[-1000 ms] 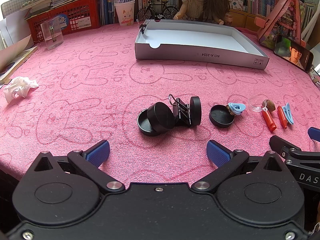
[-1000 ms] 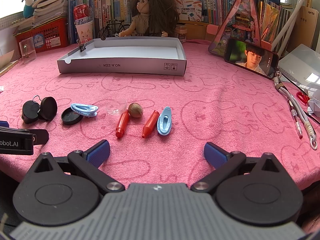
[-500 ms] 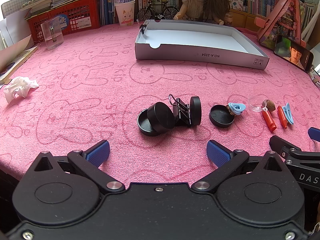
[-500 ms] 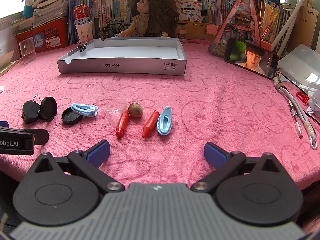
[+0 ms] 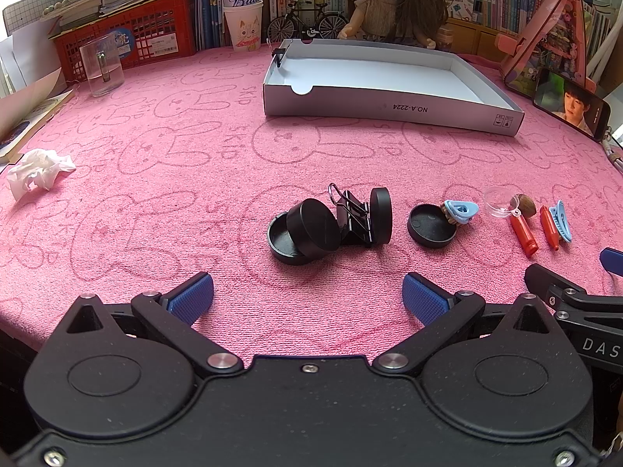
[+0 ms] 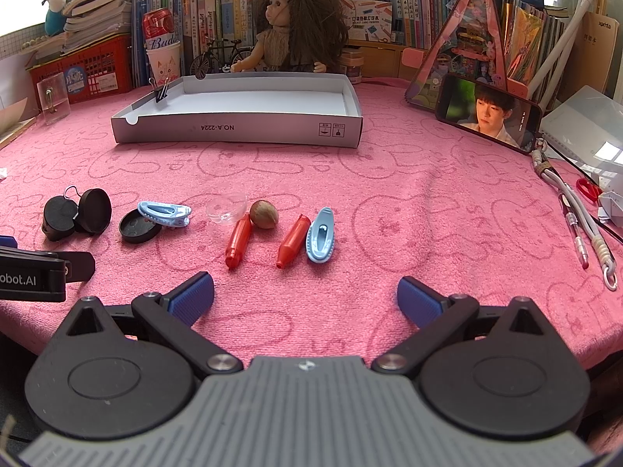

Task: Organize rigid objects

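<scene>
Surface: pink bunny-print cloth [image 6: 389, 179] over the whole table, books shelved behind.
Left gripper [image 5: 307, 297]: jaws spread wide, grasping nothing, low over the near edge of the cloth.
Right gripper [image 6: 305, 297]: likewise spread and empty, just beside the left one.
Near row, left part: black round box [image 5: 311, 227] tilted in its lid, touching a black binder clip [image 5: 352, 216]; a separate black lid [image 5: 430, 225] just to the right.
Near row, right part: two red caps [image 6: 239, 239] [image 6: 293, 240], two light blue clips [image 6: 320, 239] [image 6: 163, 210], a nut [image 6: 264, 214], a clear dish [image 6: 227, 208].
Farther back: white cardboard tray [image 6: 237, 130], empty but for a small clip on its left rim.
Farthest: doll [image 6: 296, 31] behind the tray; phone [image 6: 488, 114] propped at right.
</scene>
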Motion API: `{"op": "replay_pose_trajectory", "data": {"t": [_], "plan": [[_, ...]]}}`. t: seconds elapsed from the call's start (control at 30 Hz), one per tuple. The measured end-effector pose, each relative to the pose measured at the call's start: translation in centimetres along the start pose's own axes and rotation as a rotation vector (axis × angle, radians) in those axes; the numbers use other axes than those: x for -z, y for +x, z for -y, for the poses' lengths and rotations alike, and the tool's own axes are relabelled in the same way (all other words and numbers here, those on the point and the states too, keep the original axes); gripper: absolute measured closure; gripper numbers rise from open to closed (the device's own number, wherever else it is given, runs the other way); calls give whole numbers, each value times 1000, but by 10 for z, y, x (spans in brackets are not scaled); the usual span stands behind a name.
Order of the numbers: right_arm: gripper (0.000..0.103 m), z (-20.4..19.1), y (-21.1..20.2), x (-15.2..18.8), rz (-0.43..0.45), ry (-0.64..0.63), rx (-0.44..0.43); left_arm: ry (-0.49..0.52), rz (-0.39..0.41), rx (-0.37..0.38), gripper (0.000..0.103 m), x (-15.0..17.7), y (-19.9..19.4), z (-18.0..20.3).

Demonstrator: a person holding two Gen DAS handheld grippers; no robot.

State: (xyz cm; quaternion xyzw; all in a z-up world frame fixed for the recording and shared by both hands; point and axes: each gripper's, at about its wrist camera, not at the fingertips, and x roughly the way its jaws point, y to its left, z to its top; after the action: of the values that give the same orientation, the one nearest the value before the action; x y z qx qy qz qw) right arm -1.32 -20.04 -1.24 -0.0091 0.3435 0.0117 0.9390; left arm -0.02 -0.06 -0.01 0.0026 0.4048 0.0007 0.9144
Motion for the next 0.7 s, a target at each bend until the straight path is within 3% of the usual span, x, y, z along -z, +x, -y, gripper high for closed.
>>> {"op": "replay_pose_trajectory", "data": {"t": [0.27,0.4,0.7], "plan": [[0,0,0,0,5,-1,-3,0,2,0,0,0,0,0],[0,3,-4,3,50,-13,-22,2,1,3,0,-5,-3,-2],[0,3,-2,8,69,-10,-20,11,73,13,0,7,-6,-5]]}}
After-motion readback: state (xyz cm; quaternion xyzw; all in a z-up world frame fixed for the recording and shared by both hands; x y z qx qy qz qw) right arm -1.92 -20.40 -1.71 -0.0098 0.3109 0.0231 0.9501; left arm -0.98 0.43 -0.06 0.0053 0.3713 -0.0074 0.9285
